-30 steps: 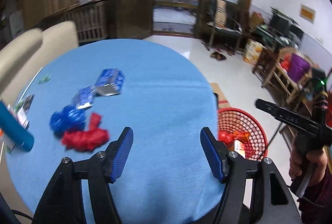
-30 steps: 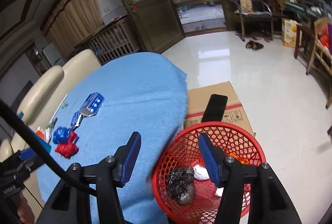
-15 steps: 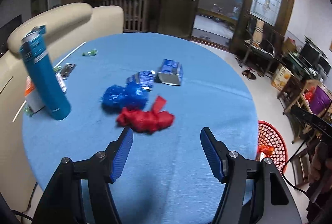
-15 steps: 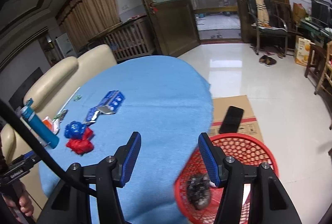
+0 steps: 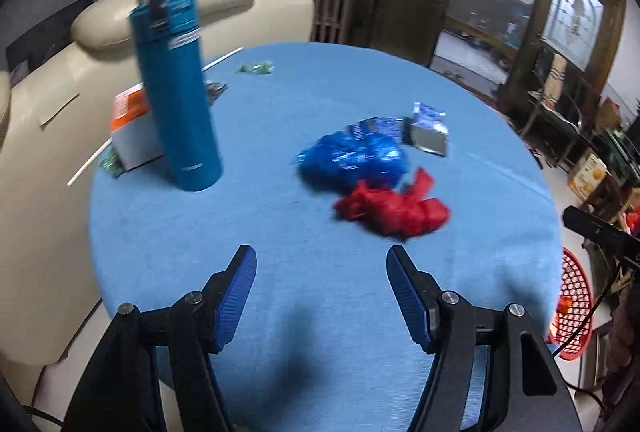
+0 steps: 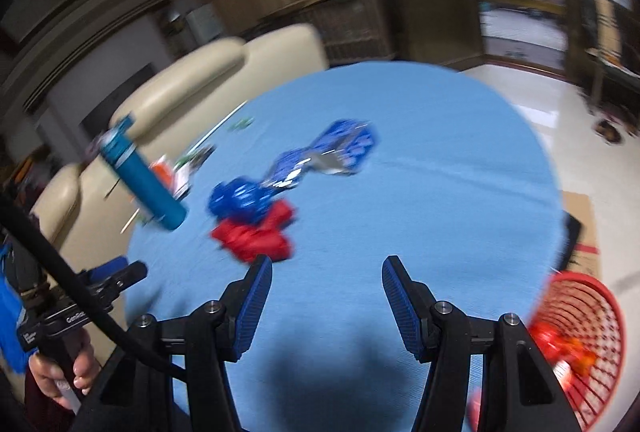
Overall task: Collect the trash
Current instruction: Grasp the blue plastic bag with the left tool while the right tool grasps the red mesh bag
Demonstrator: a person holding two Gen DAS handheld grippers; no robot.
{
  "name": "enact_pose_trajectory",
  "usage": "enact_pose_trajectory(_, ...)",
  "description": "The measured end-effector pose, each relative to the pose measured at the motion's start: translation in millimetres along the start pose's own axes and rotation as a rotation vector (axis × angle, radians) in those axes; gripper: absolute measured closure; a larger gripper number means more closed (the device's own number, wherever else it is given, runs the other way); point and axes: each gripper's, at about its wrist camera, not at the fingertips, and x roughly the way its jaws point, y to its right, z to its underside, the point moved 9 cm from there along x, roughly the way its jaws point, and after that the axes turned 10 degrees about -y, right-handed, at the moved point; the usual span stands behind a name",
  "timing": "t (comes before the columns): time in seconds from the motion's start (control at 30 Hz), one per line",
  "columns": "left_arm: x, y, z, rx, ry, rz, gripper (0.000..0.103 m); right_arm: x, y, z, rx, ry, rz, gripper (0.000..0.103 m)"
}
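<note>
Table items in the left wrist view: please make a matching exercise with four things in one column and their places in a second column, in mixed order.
Things:
1. teal bottle
2. red wrapper
3. red basket
4. orange-and-white box

Places:
A. on the floor, past the table edge
B. directly behind the bottle
C. standing upright on the blue cloth
D. touching the blue wrapper

Pairs: 1-C, 2-D, 3-A, 4-B

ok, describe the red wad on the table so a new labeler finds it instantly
Start at the round blue table, then the tall teal bottle near the sofa side. The crumpled red wrapper lies mid-table, touching the crumpled blue wrapper: the only red piece there.
</note>
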Motion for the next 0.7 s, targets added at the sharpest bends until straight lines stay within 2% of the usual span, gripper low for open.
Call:
enact_pose_trajectory(0.4, 21.6, -50.5, 8.6, -0.083, -0.059, -0.036, 0.035, 112.3, -87.4, -28.7, -0.289, -0.138, -0.125, 0.041)
enact_pose_trajectory(0.5, 24.5, -56.5, 8.6, -0.092, -0.068, -0.039, 0.035, 136.9, -100.9, -31.1, -0.378, -0.168, -0.114, 0.041)
enact_pose_trajectory(0.6, 25.9, -61.7, 6.3, -0.097, -0.072, -0.045, 0.035, 166.3, -103.7, -24.3, -0.426, -0.241, -0.085, 0.042)
enact_pose_trajectory(0.63, 25.4, -62.5, 4.9, -0.097, -0.071, -0.048, 0.035, 175.3, -102.3, -20.7, -0.437, -0.264, -0.064, 0.044)
enact_pose_trajectory(0.67, 25.1, -63.5, 2.9, -0.098, -0.07, -0.049, 0.035, 181.2, -100.6, -17.4, -0.441, -0.28, -0.048, 0.053)
enact_pose_trajectory(0.7, 24.9, -63.6, 0.7, -0.097, -0.069, -0.05, 0.035, 182.8, -98.1, -15.7, -0.439, -0.283, -0.045, 0.057)
